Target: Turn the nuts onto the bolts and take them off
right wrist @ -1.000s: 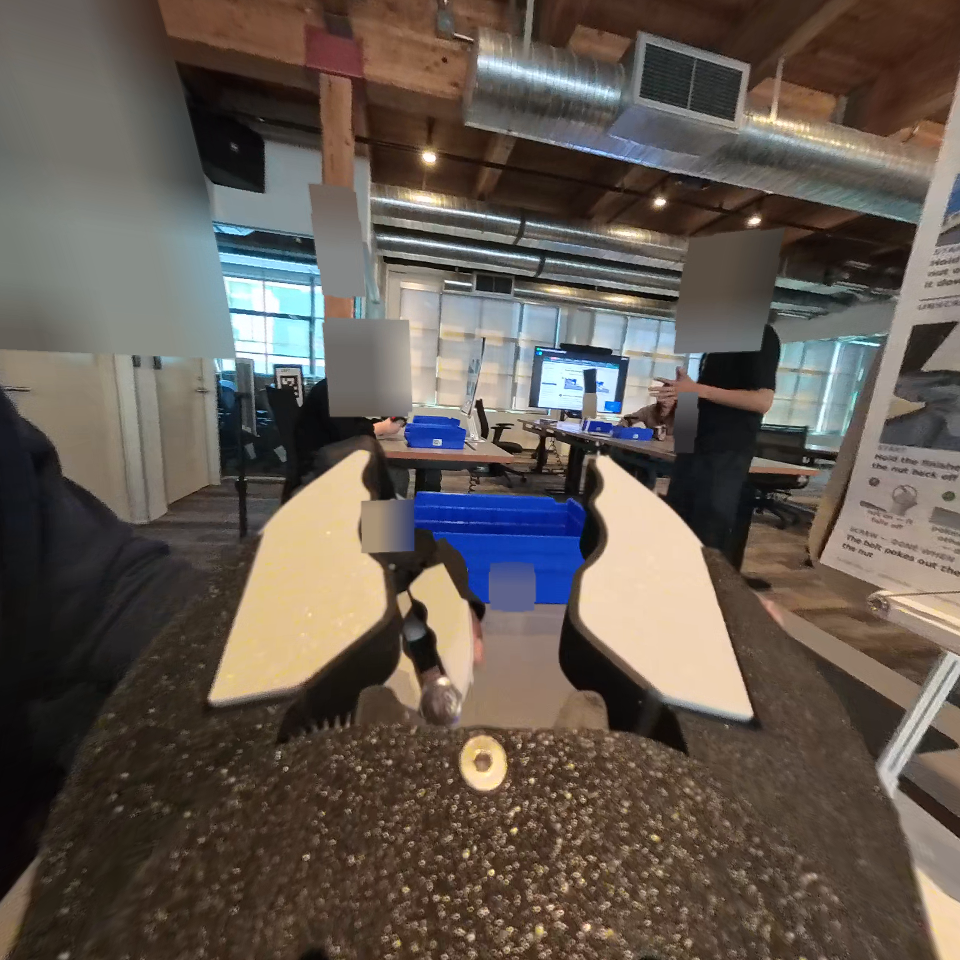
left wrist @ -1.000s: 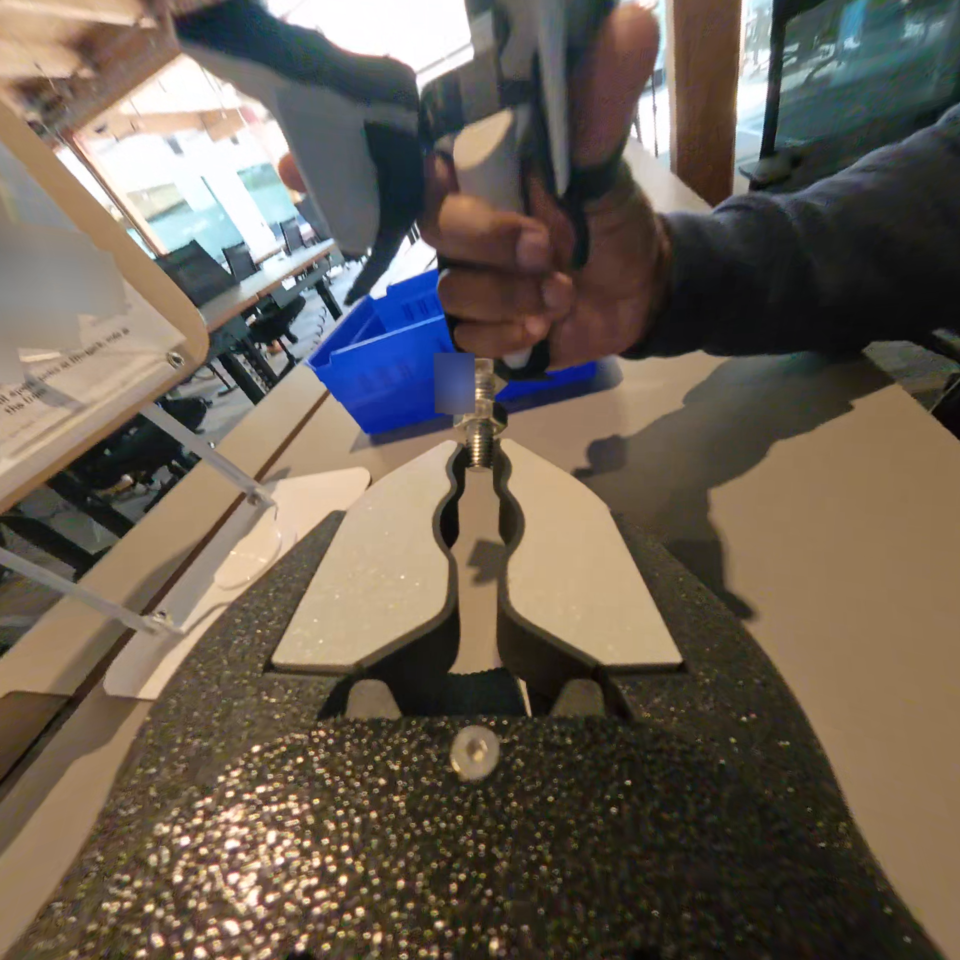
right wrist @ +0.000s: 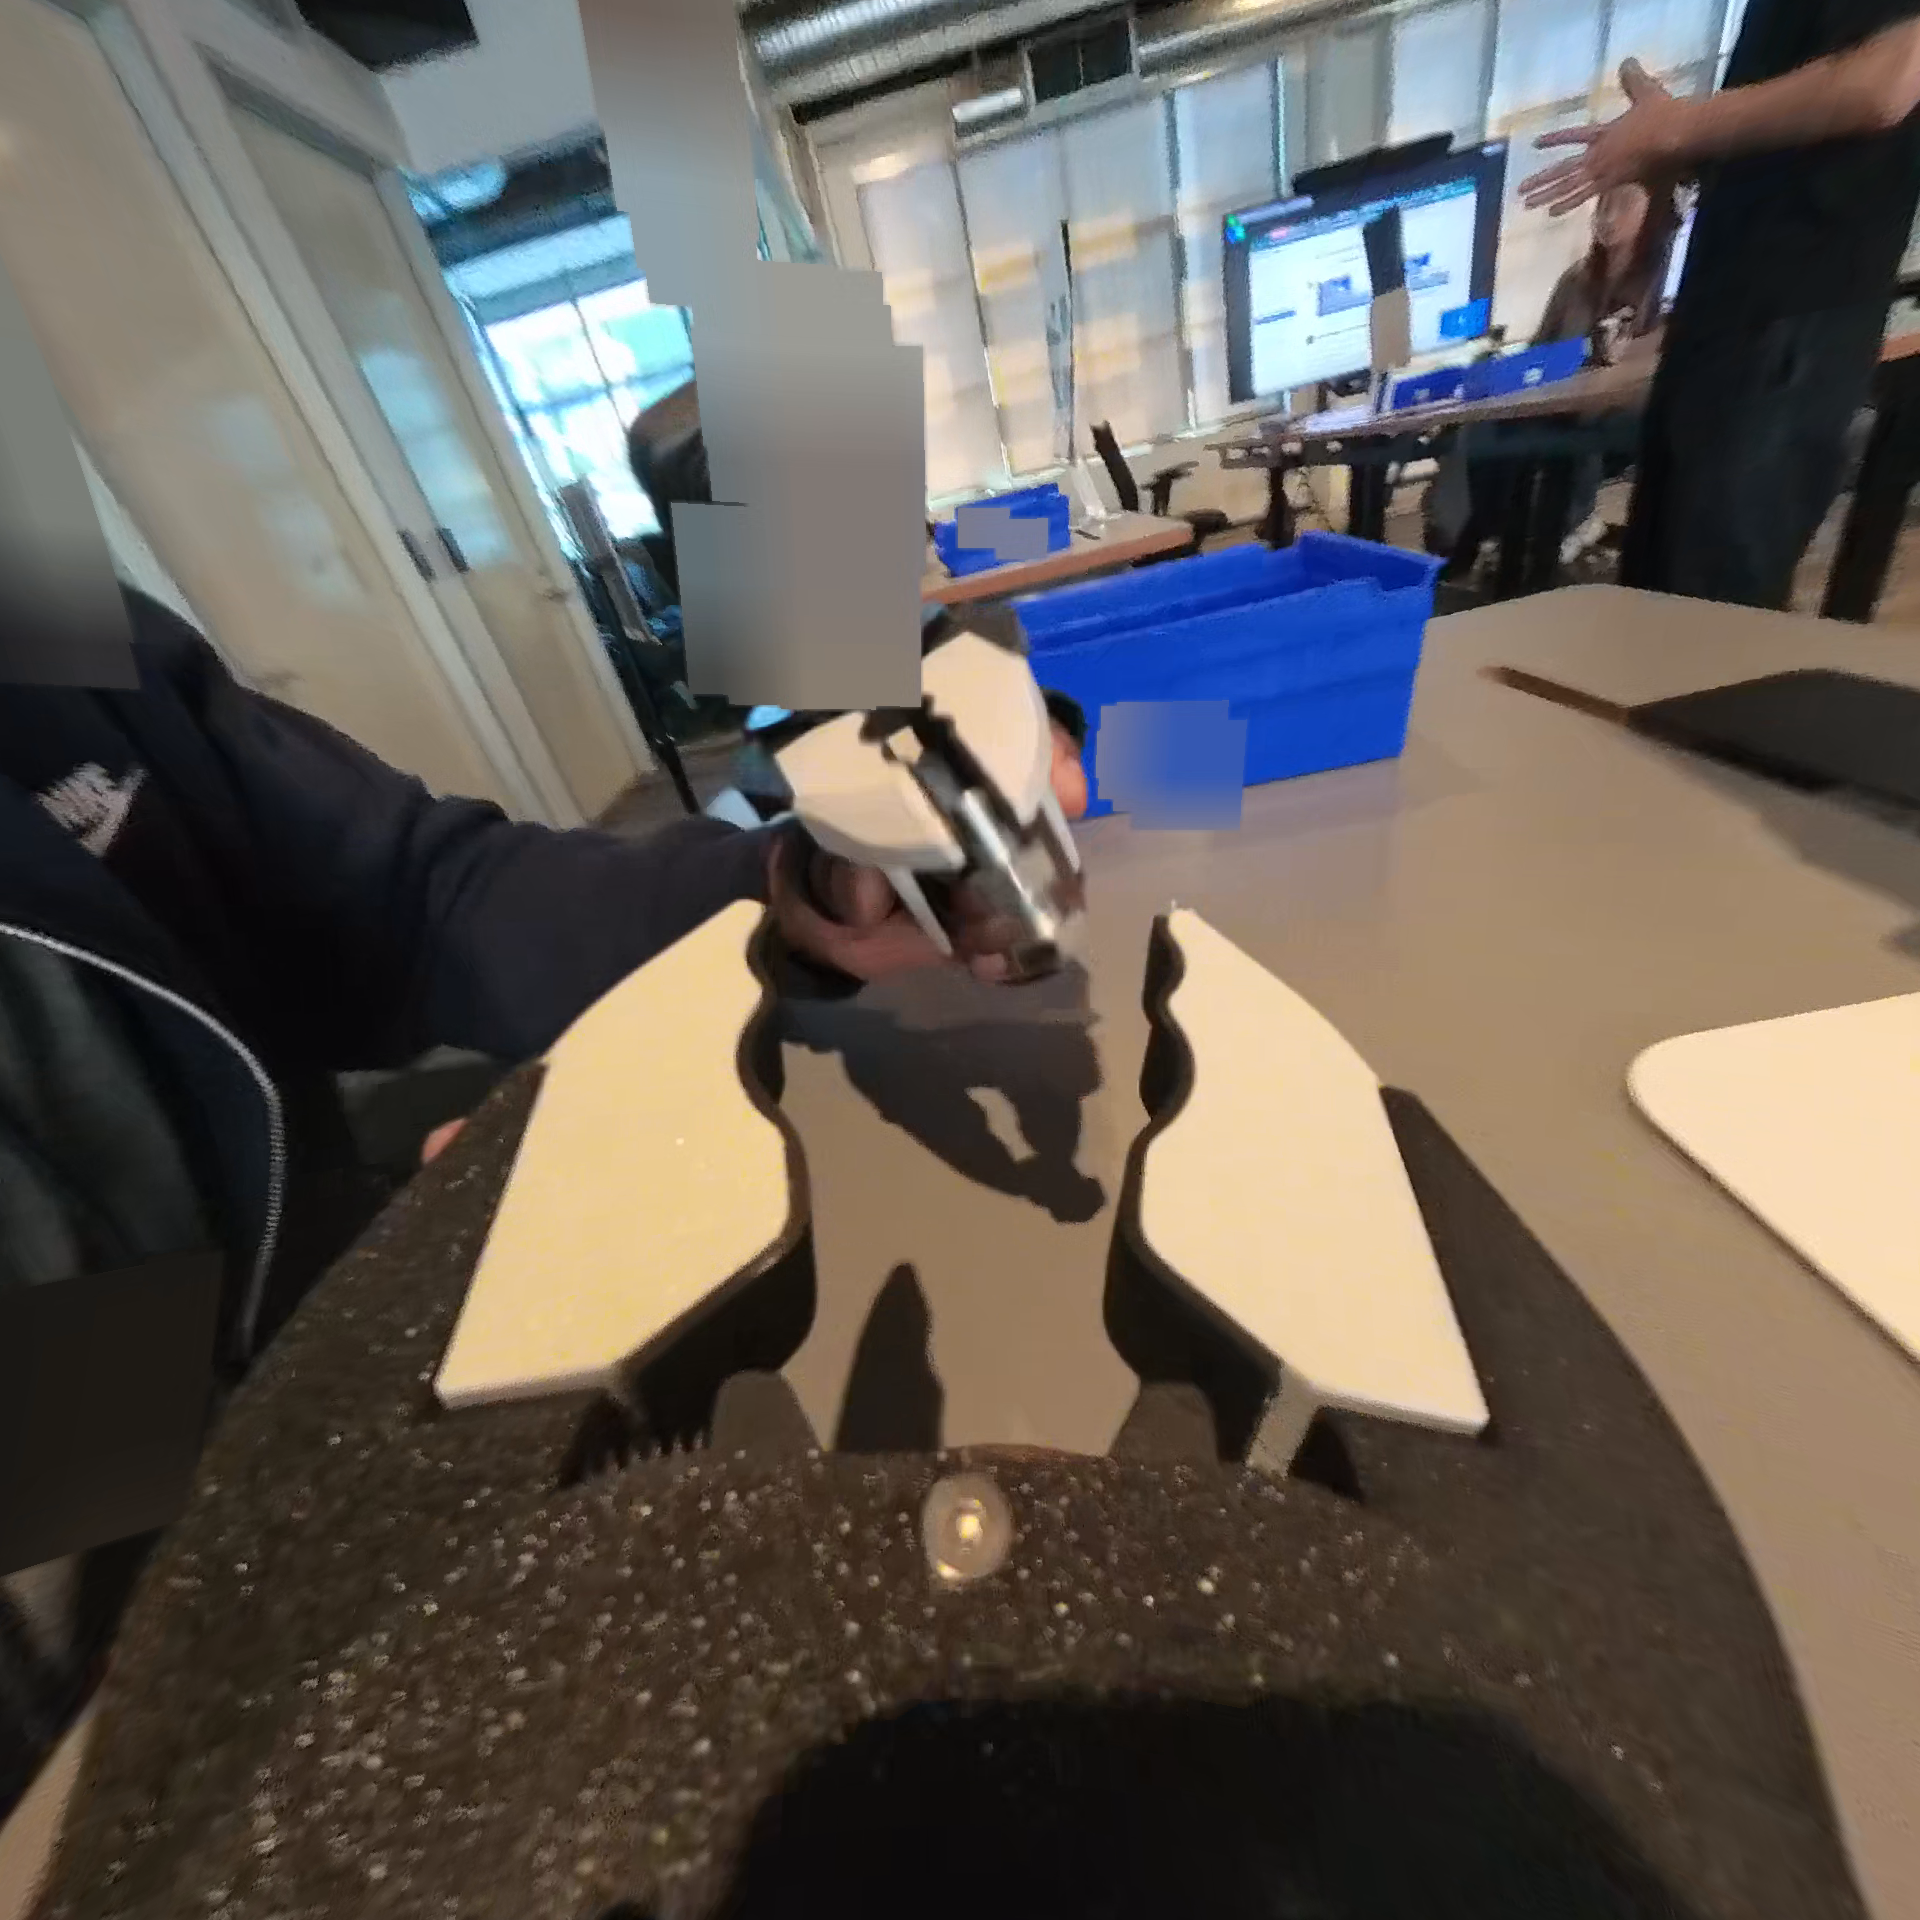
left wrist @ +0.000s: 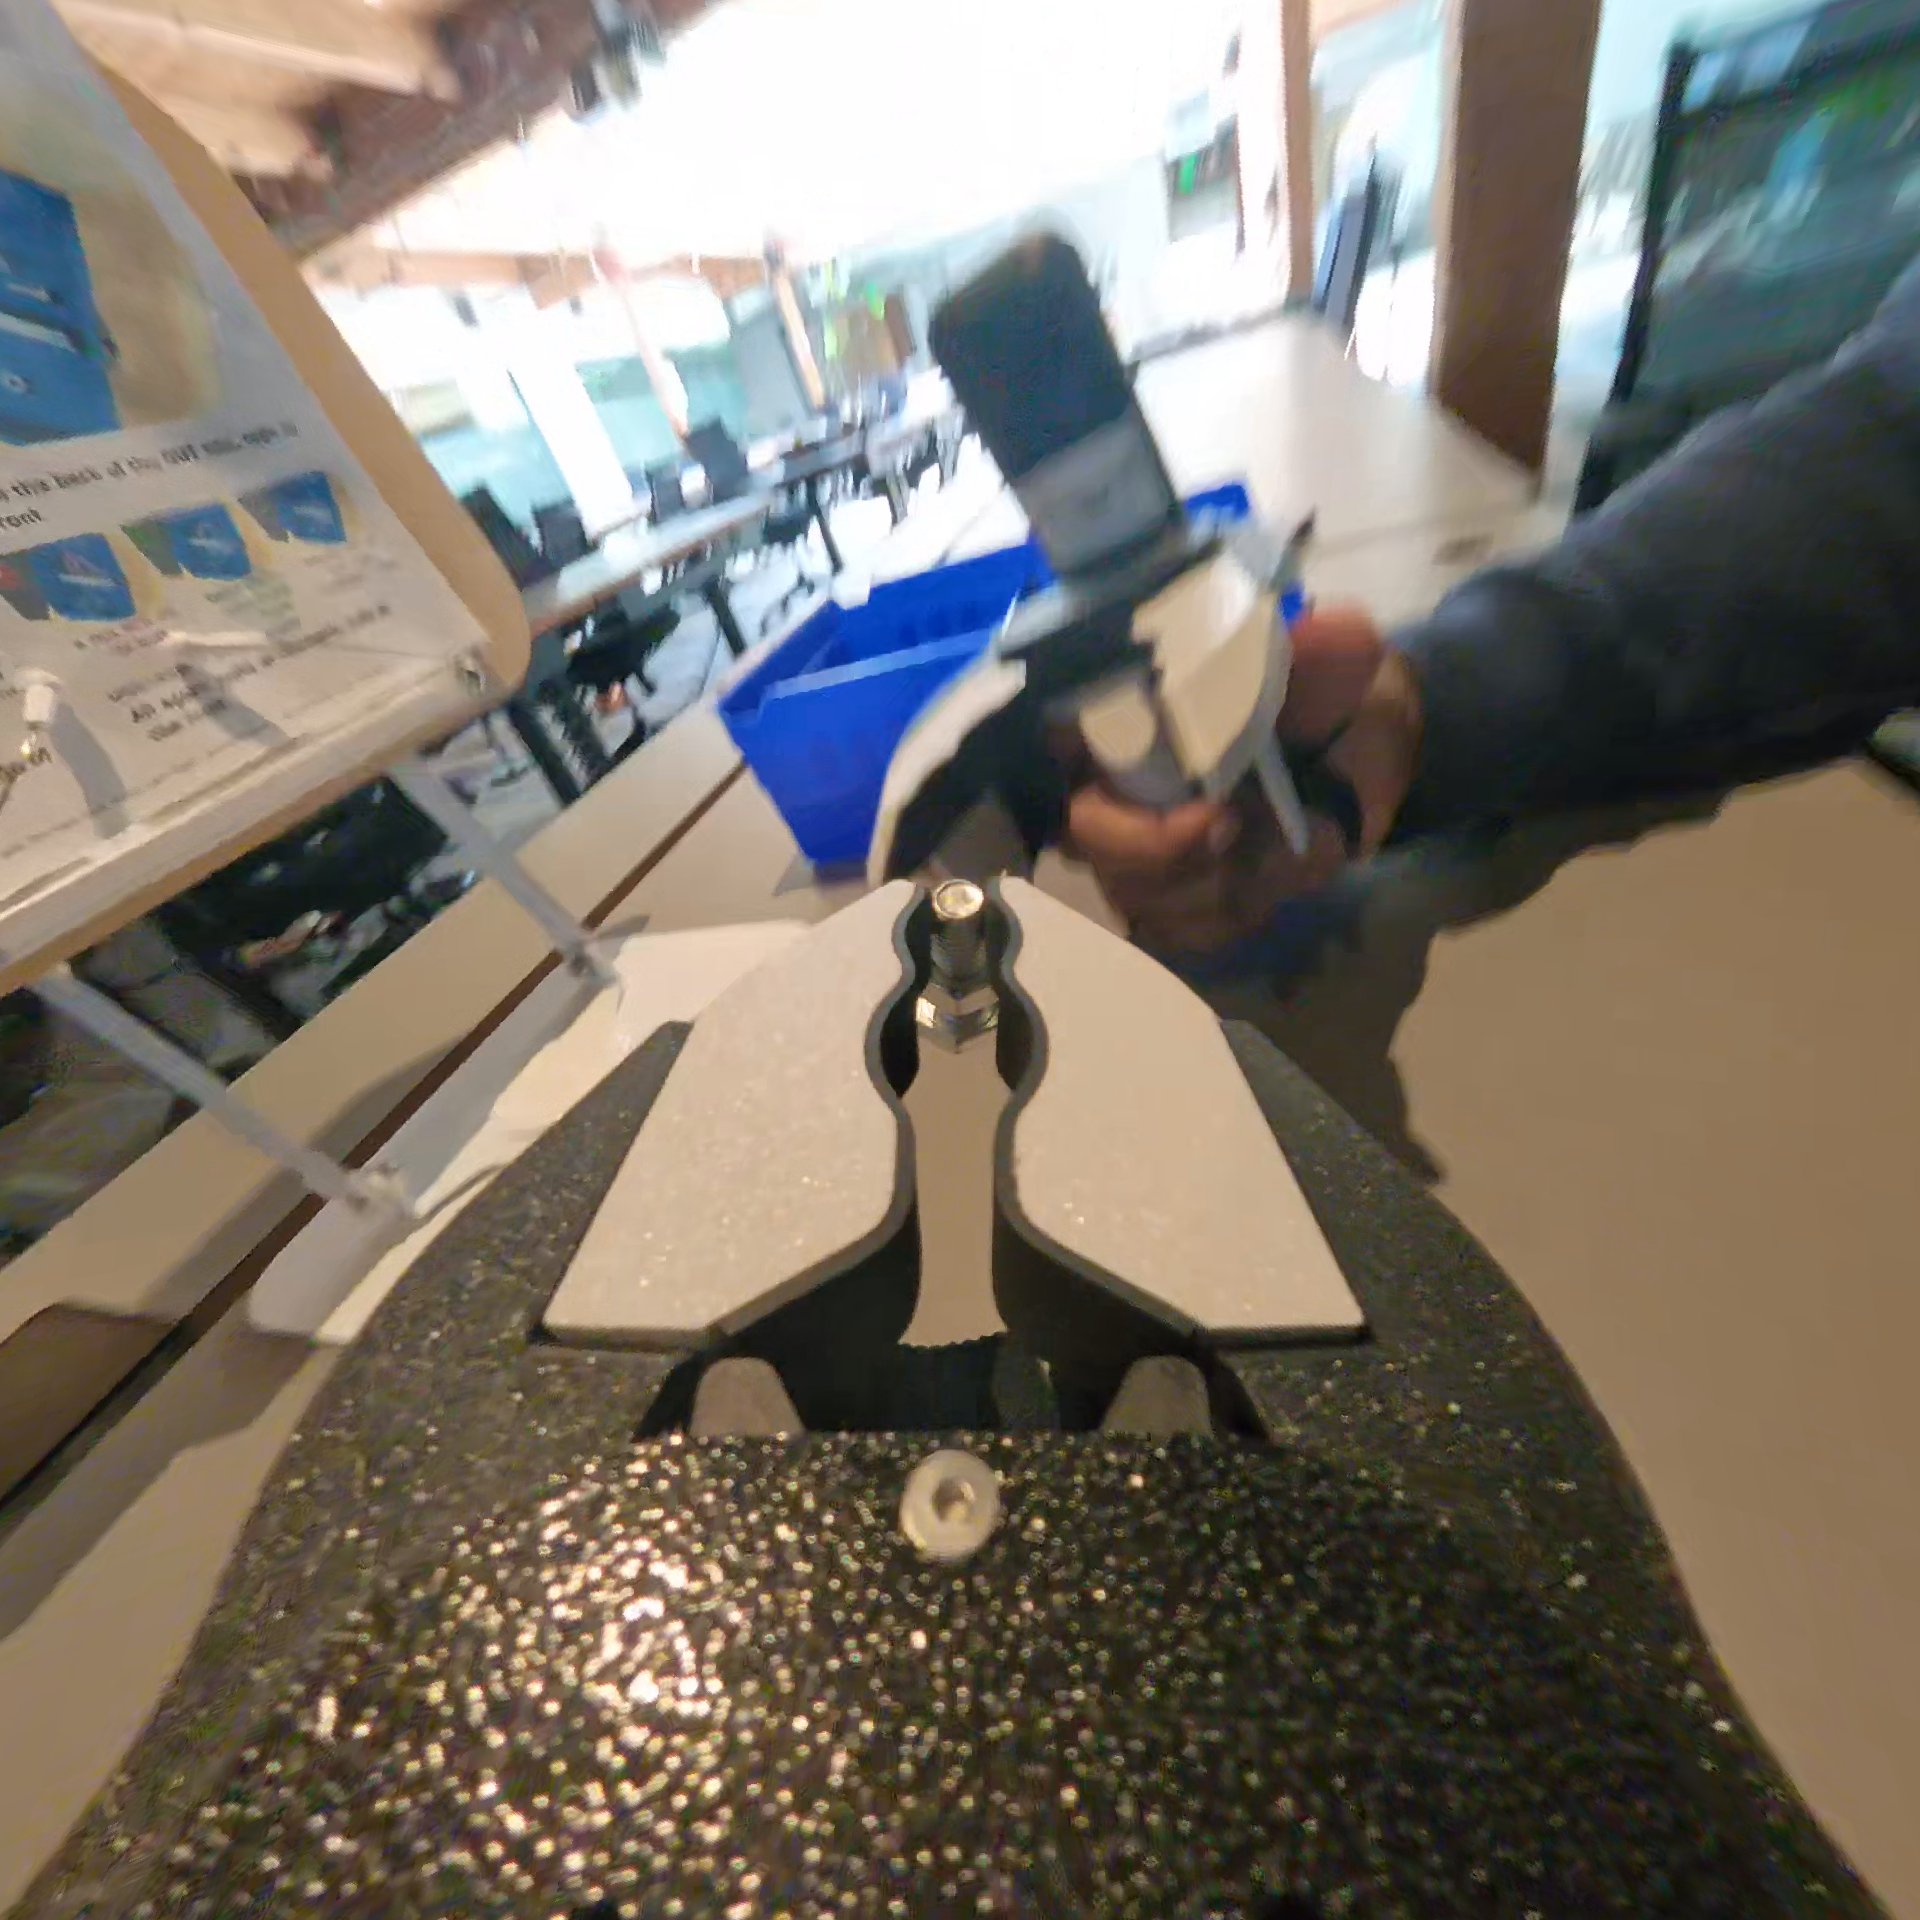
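Left wrist view: left claw (left wrist: 954,940) clamped on bolt (left wrist: 953,951), tip pointing away along fingers; nut (left wrist: 955,1016) threaded on shank. Blue bin (left wrist: 862,717) behind on counter (left wrist: 1662,1143).

Right wrist view: right claw (right wrist: 961,925) apart, empty, beside left claw. Likely between turns; next move calls for regripping nut.

The left gripper (left wrist: 954,914) has its fingers closed together at frame centre; the right gripper (right wrist: 961,920) has its fingers spread wide.
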